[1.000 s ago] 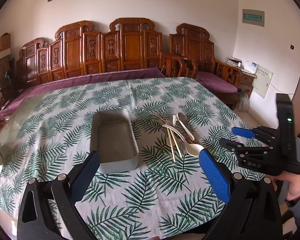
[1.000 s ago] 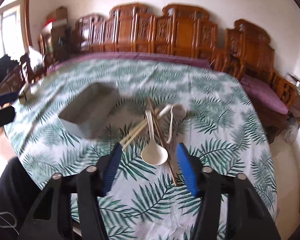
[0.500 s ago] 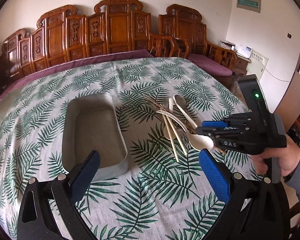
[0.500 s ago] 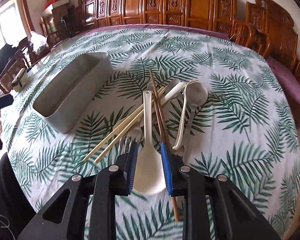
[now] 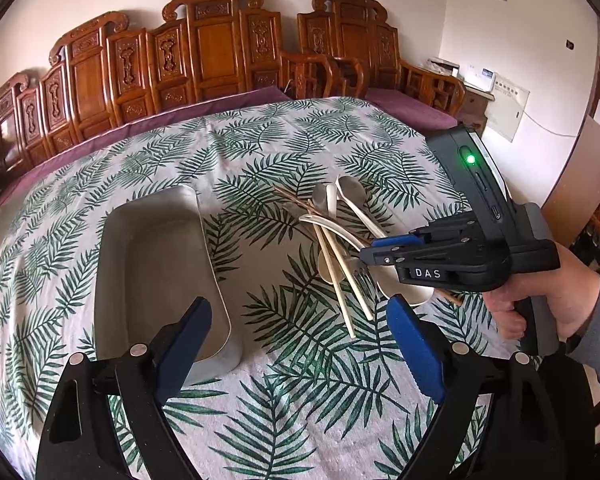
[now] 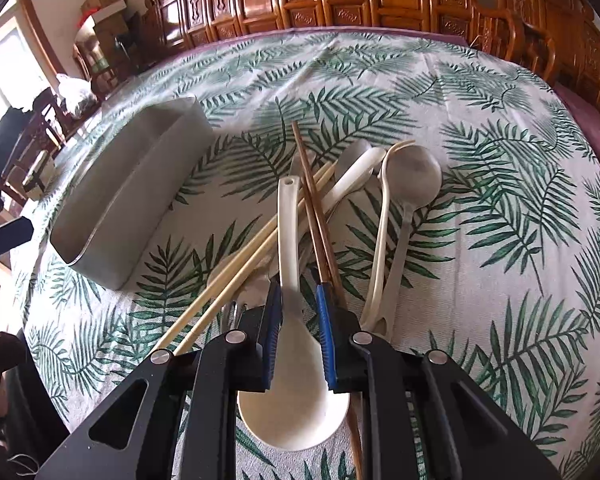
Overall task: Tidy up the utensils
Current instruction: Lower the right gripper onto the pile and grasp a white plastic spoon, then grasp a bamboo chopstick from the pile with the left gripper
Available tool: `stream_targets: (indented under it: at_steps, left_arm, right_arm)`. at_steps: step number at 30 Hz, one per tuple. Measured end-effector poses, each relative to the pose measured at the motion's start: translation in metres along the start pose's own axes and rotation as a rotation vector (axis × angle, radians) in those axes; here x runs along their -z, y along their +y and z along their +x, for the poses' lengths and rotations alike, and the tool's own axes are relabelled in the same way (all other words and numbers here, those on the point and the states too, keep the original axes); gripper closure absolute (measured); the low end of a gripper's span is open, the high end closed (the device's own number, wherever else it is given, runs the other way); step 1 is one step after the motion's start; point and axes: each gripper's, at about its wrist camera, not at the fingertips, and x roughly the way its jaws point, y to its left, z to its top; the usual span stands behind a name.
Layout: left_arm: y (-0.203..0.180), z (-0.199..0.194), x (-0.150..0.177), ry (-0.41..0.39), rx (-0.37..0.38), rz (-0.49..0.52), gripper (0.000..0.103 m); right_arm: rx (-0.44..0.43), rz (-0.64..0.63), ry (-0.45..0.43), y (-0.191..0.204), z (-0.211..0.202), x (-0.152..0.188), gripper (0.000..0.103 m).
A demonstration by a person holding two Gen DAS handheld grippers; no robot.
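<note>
A pile of utensils (image 5: 340, 236) lies on the palm-print tablecloth: white ceramic spoons, a metal spoon (image 6: 414, 176), pale chopsticks (image 6: 236, 276), brown chopsticks (image 6: 312, 208) and a fork. My right gripper (image 6: 298, 300) has its blue pads on both sides of the large white spoon (image 6: 290, 264), at the neck above its bowl; it also shows in the left wrist view (image 5: 374, 254). My left gripper (image 5: 300, 332) is open and empty, above the cloth between the grey rectangular tray (image 5: 156, 264) and the pile.
The tray (image 6: 128, 192) sits left of the pile and holds nothing. Carved wooden chairs (image 5: 204, 56) line the far side of the table. The table's edge drops off on the right (image 6: 596, 152).
My right gripper has moved down onto the pile and narrowed its jaws around the large white spoon. My left gripper has moved closer to the tray and stayed open.
</note>
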Motion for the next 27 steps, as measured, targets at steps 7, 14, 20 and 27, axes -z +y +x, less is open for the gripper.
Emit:
stream_targets:
  at_steps: [7, 14, 20, 27]
  left_arm:
    - [-0.003, 0.008, 0.001, 0.032, 0.001, 0.021, 0.017]
    - [-0.009, 0.022, -0.008, 0.048, 0.026, 0.015, 0.025]
    - [-0.017, 0.046, -0.016, 0.090, 0.056, -0.004, 0.046]
    - [-0.022, 0.075, -0.022, 0.163, 0.043, -0.016, 0.066]
  right_arm:
    - [0.045, -0.037, 0.002, 0.004, 0.005, 0.003, 0.090]
    - [0.033, -0.002, -0.055, 0.000, -0.035, 0.012, 0.091]
    - [0.065, 0.020, -0.076, -0.009, -0.063, 0.031, 0.091]
    - [0.061, 0.042, -0.098, -0.020, -0.076, 0.047, 0.091]
